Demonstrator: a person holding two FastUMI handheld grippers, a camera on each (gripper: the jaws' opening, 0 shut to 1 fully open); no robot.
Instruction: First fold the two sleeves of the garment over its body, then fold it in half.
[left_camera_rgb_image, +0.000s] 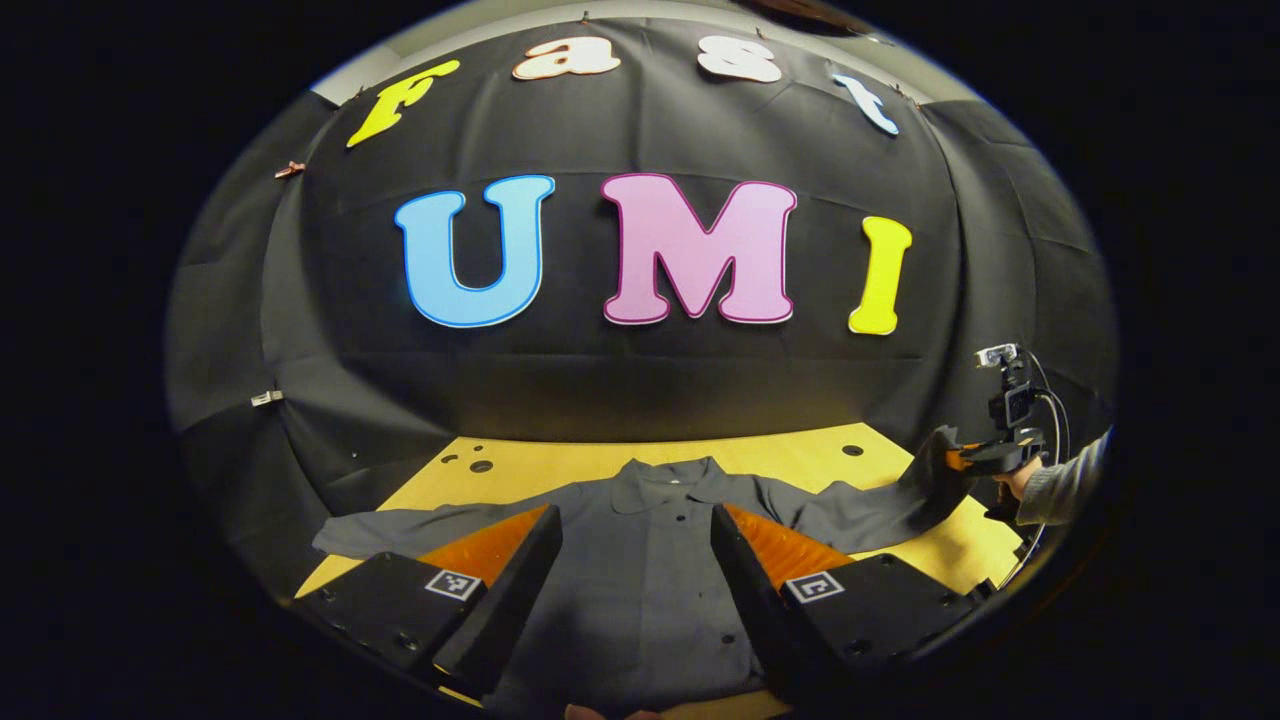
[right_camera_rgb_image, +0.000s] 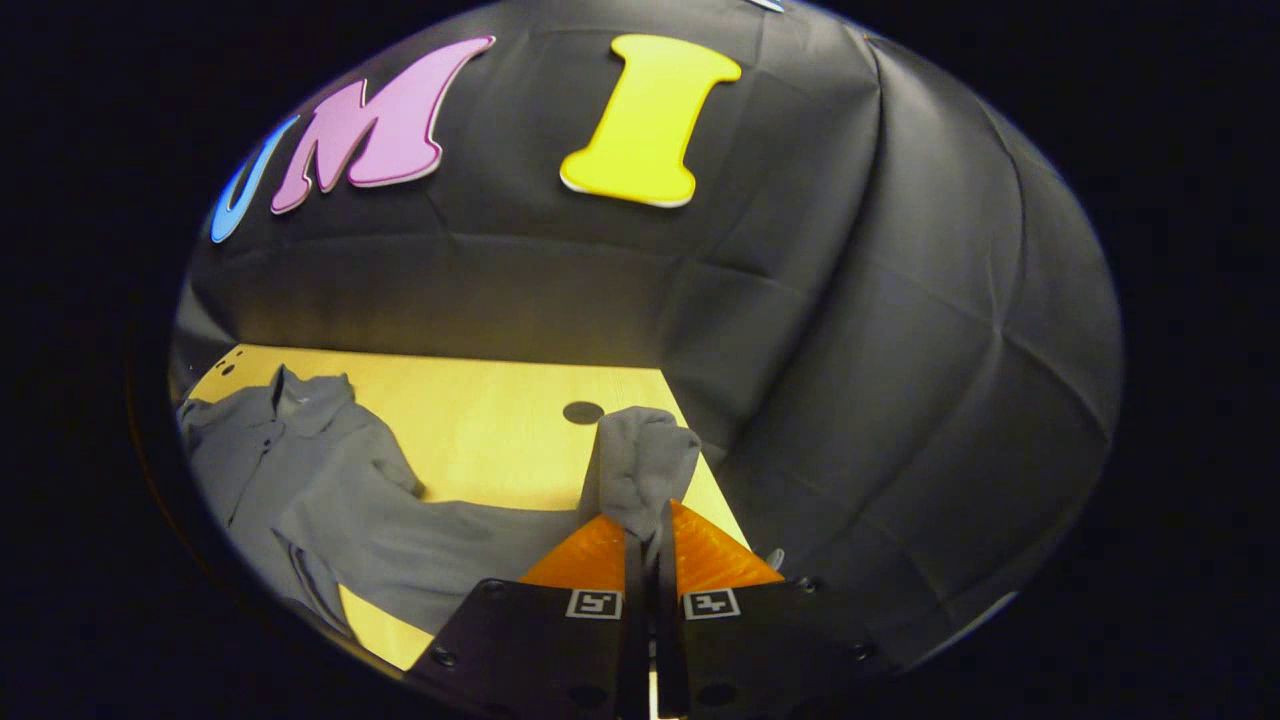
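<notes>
One grey collared shirt (left_camera_rgb_image: 640, 560) lies face up on the yellow wooden table (left_camera_rgb_image: 800, 455) in front of you, its collar at the far side and its body running back toward you. In the left gripper view, your left gripper (left_camera_rgb_image: 635, 570) hovers over the middle of the shirt with its two fingers spread wide apart, holding nothing; the button placket and a few dark buttons show in the gap between them. The collar (left_camera_rgb_image: 665, 485) lies just beyond the fingertips. One long sleeve (left_camera_rgb_image: 400, 530) stretches flat out past the left finger, reaching toward the table's edge. The other long sleeve (left_camera_rgb_image: 870, 505) runs out past the right finger and rises off the table at its end, where your right gripper (left_camera_rgb_image: 965, 462) holds it, with your hand (left_camera_rgb_image: 1020, 480) and a grey cuff behind it.

In the right gripper view, your right gripper (right_camera_rgb_image: 645, 540) is clenched on that sleeve's cuff (right_camera_rgb_image: 640, 465): both fingers press the cloth, and a soft bunch of grey fabric stands up just beyond the fingertips. From the pinched end the sleeve (right_camera_rgb_image: 450, 560) trails away to the left of the gripper, lying rumpled on the table (right_camera_rgb_image: 500, 420), and joins the shirt's body (right_camera_rgb_image: 270, 470) well off to the left, where the collar is turned open. A round hole (right_camera_rgb_image: 583, 412) in the tabletop sits just beyond the bunched cuff, slightly to its left.
</notes>
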